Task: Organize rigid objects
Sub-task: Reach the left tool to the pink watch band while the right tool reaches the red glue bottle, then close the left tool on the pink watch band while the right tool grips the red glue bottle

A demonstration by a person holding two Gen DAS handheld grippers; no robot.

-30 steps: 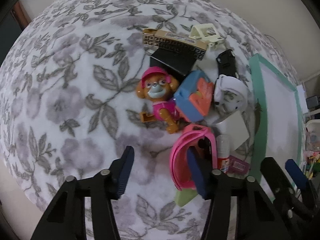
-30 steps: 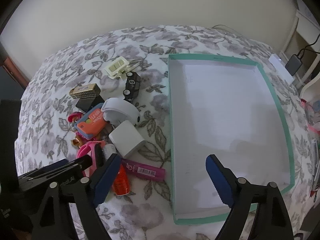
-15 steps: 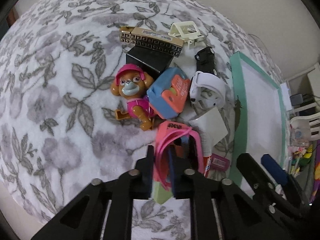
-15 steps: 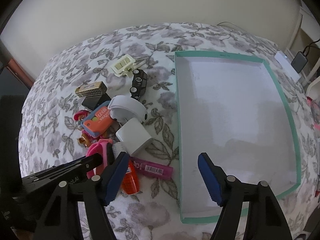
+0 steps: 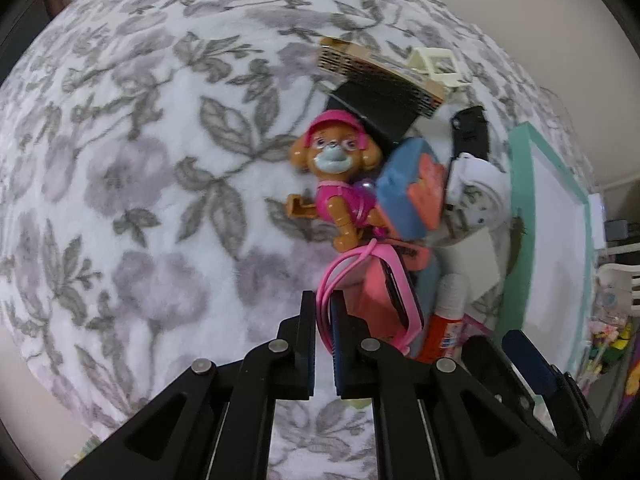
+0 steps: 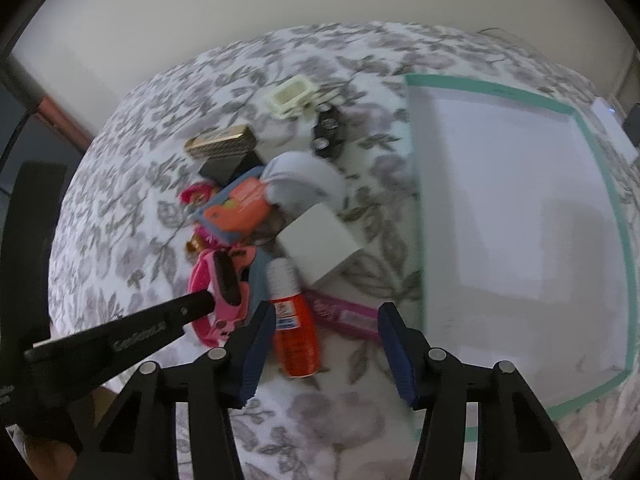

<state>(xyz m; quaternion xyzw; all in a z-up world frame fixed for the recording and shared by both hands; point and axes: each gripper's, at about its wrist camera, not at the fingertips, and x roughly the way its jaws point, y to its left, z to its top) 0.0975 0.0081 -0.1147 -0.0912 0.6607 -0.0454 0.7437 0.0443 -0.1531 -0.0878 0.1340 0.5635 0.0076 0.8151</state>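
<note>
Gripping the pink watch [image 5: 370, 296] strap, left gripper [image 5: 322, 320] clamped at the pile's edge. Right gripper [image 6: 324, 344] closing around the orange bottle [image 6: 294, 328], pads not touching. Next: lift both into the teal-rimmed tray [image 6: 600, 160].

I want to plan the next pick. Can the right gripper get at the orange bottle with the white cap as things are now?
Probably yes: the orange bottle with the white cap lies uncovered between the closing fingers of the right gripper.

Grey floral cloth [image 5: 140, 160], teal-rimmed white box [image 6: 600, 168], orange bottle [image 6: 296, 340].
</note>
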